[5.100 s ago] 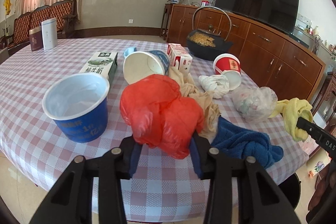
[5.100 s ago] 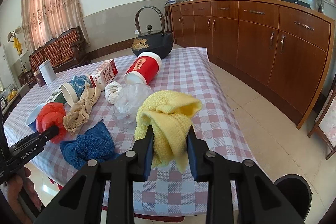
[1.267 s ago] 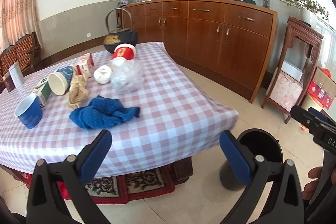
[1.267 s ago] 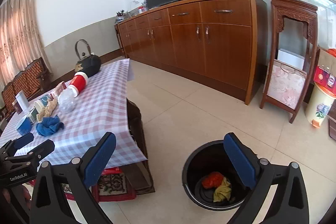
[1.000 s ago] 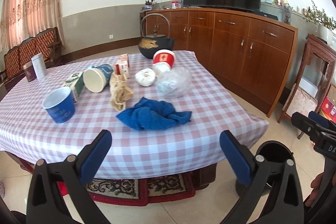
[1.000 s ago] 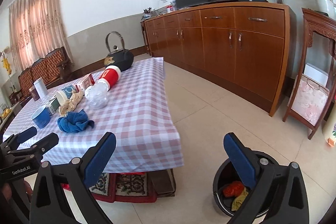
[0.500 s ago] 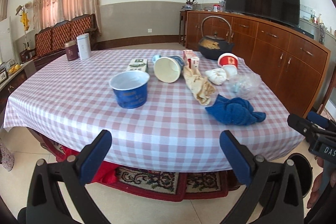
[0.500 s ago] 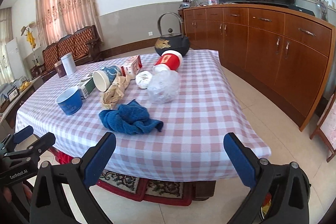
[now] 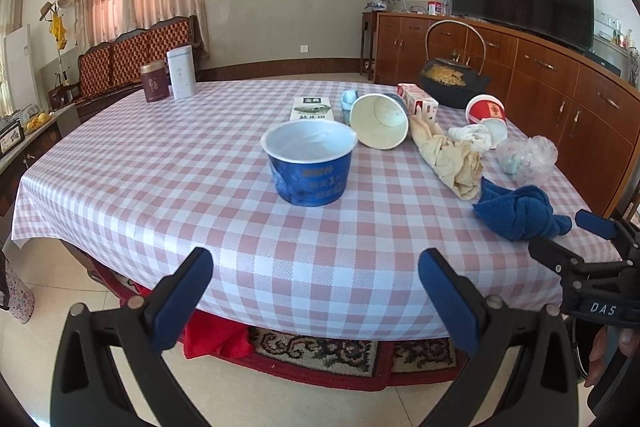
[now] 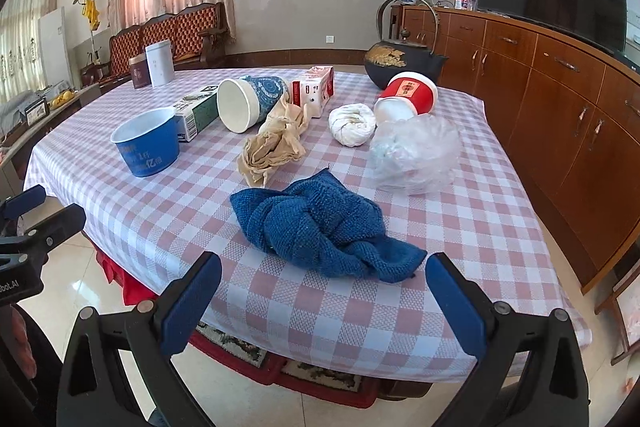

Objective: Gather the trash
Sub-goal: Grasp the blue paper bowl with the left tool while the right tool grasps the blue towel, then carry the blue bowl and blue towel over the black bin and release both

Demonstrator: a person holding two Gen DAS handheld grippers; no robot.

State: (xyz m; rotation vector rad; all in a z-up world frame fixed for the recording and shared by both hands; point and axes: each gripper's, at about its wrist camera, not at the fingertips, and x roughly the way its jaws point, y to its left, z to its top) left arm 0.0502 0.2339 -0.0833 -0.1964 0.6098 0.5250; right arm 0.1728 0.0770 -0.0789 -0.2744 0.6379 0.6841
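Observation:
My left gripper (image 9: 316,283) is open and empty at the near edge of the checked table (image 9: 168,163), with an upright blue paper bowl (image 9: 310,167) straight ahead of it. My right gripper (image 10: 322,289) is open and empty just short of a crumpled blue cloth (image 10: 320,223). Beyond the cloth lie a beige rag (image 10: 274,147), a clear plastic bag (image 10: 414,155), a white wad (image 10: 352,125), a tipped red cup (image 10: 408,95) and a tipped white cup (image 10: 246,103). The same blue cloth (image 9: 518,211) and the right gripper's fingers (image 9: 554,253) show in the left wrist view.
A milk carton (image 10: 314,91), a green box (image 10: 196,113), a black iron kettle (image 10: 400,65) and two canisters (image 9: 172,79) stand further back. A wooden sideboard (image 10: 560,99) with a TV runs along the right. A red cloth (image 9: 216,341) and rug lie under the table.
Both grippers let go of the red bag and yellow cloth, which ended up in the floor bin, then swung back and moved closer to the table, still open.

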